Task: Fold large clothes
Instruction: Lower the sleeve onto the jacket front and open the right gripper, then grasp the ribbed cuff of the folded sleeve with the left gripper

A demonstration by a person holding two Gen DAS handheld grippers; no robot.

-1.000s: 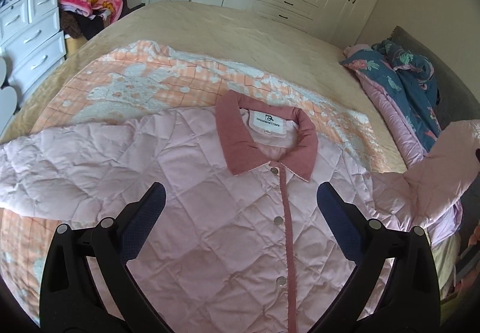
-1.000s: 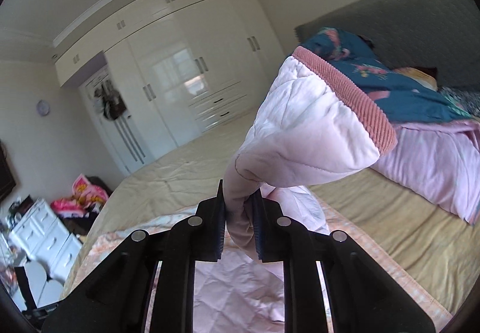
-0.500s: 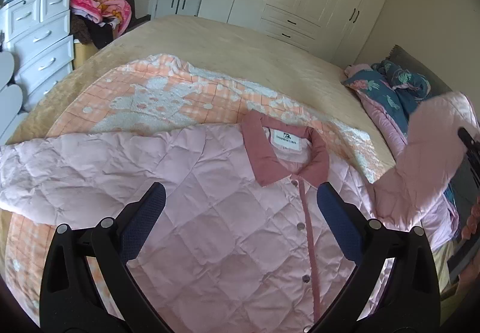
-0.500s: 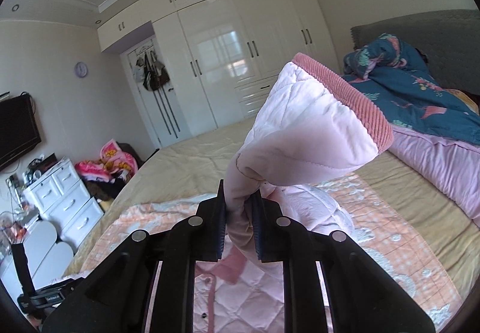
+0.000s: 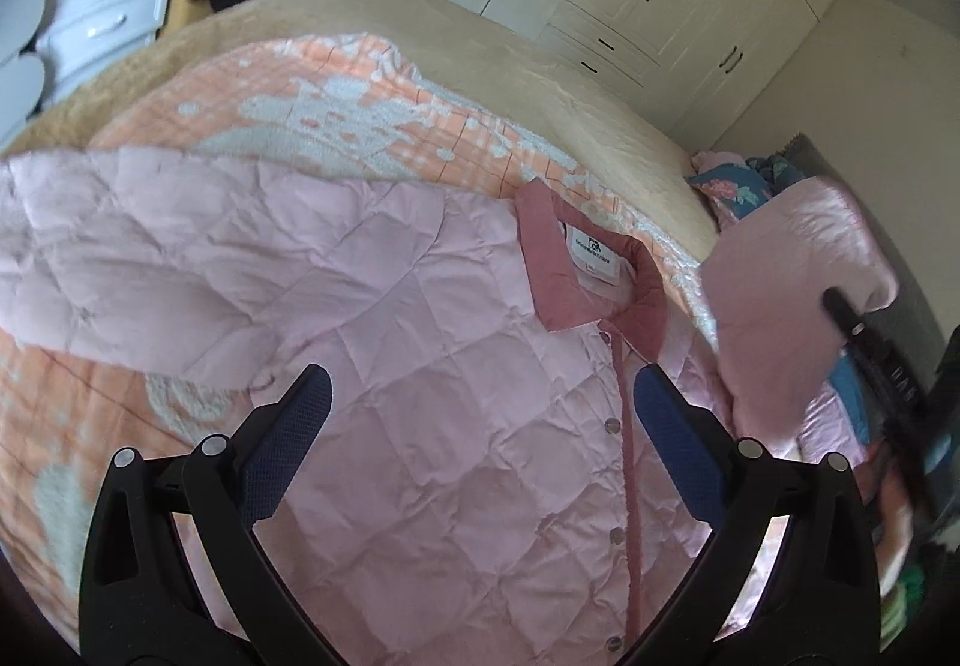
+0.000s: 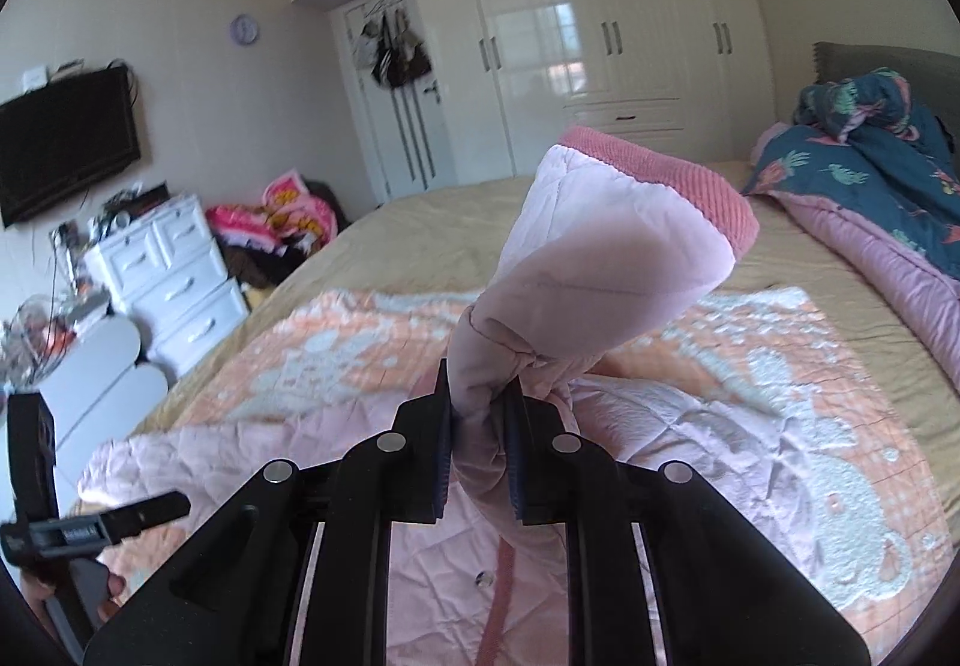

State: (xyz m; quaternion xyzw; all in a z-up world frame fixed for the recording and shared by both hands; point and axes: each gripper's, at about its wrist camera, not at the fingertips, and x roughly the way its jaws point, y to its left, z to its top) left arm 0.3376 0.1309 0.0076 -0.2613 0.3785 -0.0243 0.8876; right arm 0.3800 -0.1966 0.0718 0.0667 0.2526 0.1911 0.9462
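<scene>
A pink quilted jacket (image 5: 456, 402) with a darker pink collar (image 5: 576, 270) lies front up on an orange and white blanket (image 5: 336, 102) on the bed. My left gripper (image 5: 480, 414) is open and empty above the jacket's chest. My right gripper (image 6: 477, 414) is shut on the jacket's right sleeve (image 6: 600, 258) and holds it up, cuff (image 6: 678, 180) raised. That lifted sleeve shows at the right of the left wrist view (image 5: 792, 270), with the right gripper (image 5: 852, 330) beside it. The other sleeve (image 5: 138, 264) lies spread out to the left.
A blue floral quilt over pink bedding (image 6: 870, 168) is heaped at the head of the bed. White drawers (image 6: 174, 282) and a pile of clothes (image 6: 282, 216) stand past the far side. White wardrobes (image 6: 600, 42) line the back wall. The left gripper (image 6: 90, 528) shows low left.
My right gripper has carried the lifted sleeve leftward, over the jacket's body. My left gripper has shifted and tilted, staying open above the chest.
</scene>
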